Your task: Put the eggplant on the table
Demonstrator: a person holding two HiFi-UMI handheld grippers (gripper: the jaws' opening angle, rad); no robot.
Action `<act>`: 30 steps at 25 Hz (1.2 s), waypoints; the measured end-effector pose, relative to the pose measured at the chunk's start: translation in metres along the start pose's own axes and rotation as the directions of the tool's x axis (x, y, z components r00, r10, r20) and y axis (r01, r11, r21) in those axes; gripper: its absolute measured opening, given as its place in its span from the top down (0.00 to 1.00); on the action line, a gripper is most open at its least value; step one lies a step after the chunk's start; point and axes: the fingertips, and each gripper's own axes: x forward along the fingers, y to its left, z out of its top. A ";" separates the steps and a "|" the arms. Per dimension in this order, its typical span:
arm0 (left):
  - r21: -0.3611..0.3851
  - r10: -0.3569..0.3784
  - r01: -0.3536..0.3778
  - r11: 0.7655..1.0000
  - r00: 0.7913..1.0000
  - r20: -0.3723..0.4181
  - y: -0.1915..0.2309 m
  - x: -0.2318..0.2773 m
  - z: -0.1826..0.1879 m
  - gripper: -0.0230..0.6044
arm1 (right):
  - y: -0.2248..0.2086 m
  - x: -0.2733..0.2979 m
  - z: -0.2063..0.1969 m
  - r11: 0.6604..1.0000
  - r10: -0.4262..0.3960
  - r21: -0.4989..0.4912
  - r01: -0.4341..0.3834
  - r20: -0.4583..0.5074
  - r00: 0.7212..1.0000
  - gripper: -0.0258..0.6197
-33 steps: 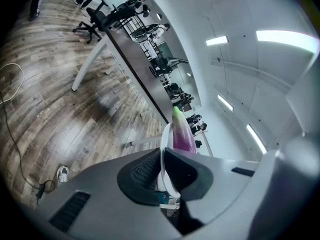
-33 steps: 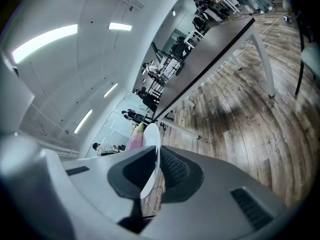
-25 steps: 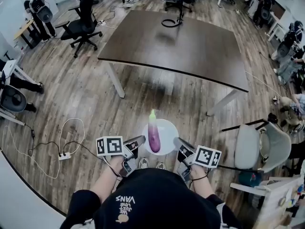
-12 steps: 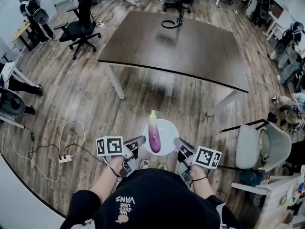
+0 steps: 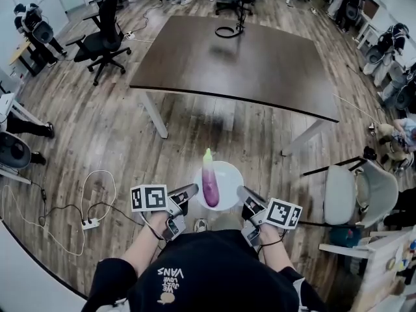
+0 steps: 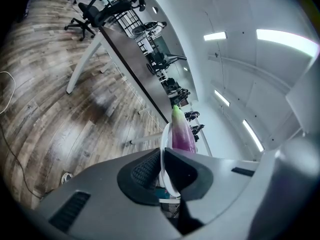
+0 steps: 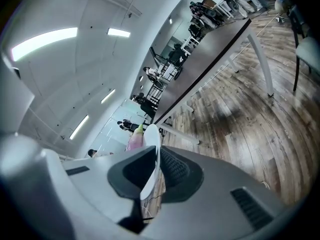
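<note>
A purple eggplant (image 5: 209,180) with a green tip lies on a white plate (image 5: 229,174) held in the air in front of me, above the wooden floor. My left gripper (image 5: 193,190) is shut on the plate's left rim (image 6: 163,156) and my right gripper (image 5: 240,192) is shut on its right rim (image 7: 151,161). In the left gripper view the eggplant (image 6: 182,134) rises just past the jaws. The dark brown table (image 5: 240,57) stands ahead, a few steps away.
A black cable coil (image 5: 227,31) lies on the table's far side. A black office chair (image 5: 96,41) stands to the table's left, a grey chair (image 5: 354,197) at my right. A power strip with white cables (image 5: 90,223) lies on the floor at the left.
The view has shifted a little toward the table. Both grippers keep the same hold on the plate and the eggplant has not moved on it.
</note>
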 end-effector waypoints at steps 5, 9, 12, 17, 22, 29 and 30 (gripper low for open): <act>-0.013 -0.001 0.001 1.000 1.000 -0.008 0.001 0.009 0.012 0.91 | -0.004 0.008 0.012 1.000 -0.019 0.005 0.019 -0.002 1.000 0.91; -0.019 0.004 -0.004 1.000 1.000 0.001 -0.001 0.027 0.030 0.91 | -0.009 0.018 0.036 1.000 -0.004 0.006 0.004 -0.008 1.000 0.91; -0.023 0.005 -0.005 1.000 1.000 0.017 -0.003 0.041 0.050 0.91 | -0.014 0.031 0.058 1.000 -0.003 -0.006 0.003 -0.018 1.000 0.91; -0.030 0.013 -0.011 0.999 0.999 0.045 -0.007 0.070 0.083 0.91 | -0.023 0.051 0.102 1.000 0.010 -0.027 -0.011 -0.044 0.999 0.91; -0.036 0.014 -0.011 0.999 0.997 0.073 -0.010 0.101 0.109 0.91 | -0.040 0.065 0.140 0.999 0.003 -0.046 -0.006 -0.067 0.998 0.91; -0.051 0.026 -0.021 0.998 0.995 0.100 -0.011 0.134 0.143 0.91 | -0.053 0.089 0.184 0.998 0.028 -0.054 -0.034 -0.103 0.994 0.91; -0.052 0.027 -0.021 0.998 0.994 0.105 -0.010 0.137 0.147 0.91 | -0.055 0.093 0.188 0.998 0.032 -0.056 -0.039 -0.107 0.994 0.91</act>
